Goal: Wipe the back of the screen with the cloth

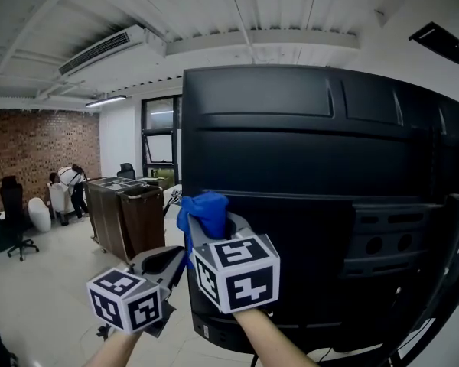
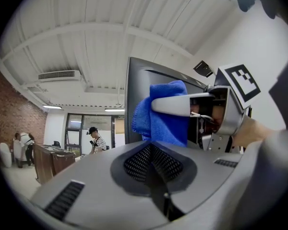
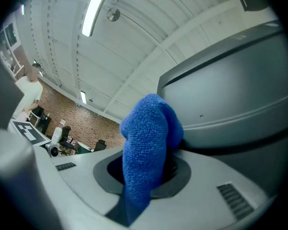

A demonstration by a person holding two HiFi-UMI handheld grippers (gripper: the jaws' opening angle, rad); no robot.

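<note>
The large black back of the screen [image 1: 329,174] fills the right of the head view. A blue cloth [image 1: 205,211] is bunched in my right gripper [image 1: 214,224], which is shut on it and holds it against the screen's lower left part. In the right gripper view the cloth [image 3: 146,152] stands up between the jaws, with the screen's back [image 3: 235,90] just beyond. My left gripper [image 1: 170,261] sits lower left of the right one, shut and holding nothing. The left gripper view looks over its closed jaws at the cloth [image 2: 161,114] and the screen's edge [image 2: 134,95].
A brown cabinet on wheels [image 1: 126,214] stands on the floor to the left. A black office chair [image 1: 11,224] and people [image 1: 70,183] are further back by a brick wall. Another person [image 2: 95,139] stands by the windows. The screen's stand [image 1: 444,281] runs down the right.
</note>
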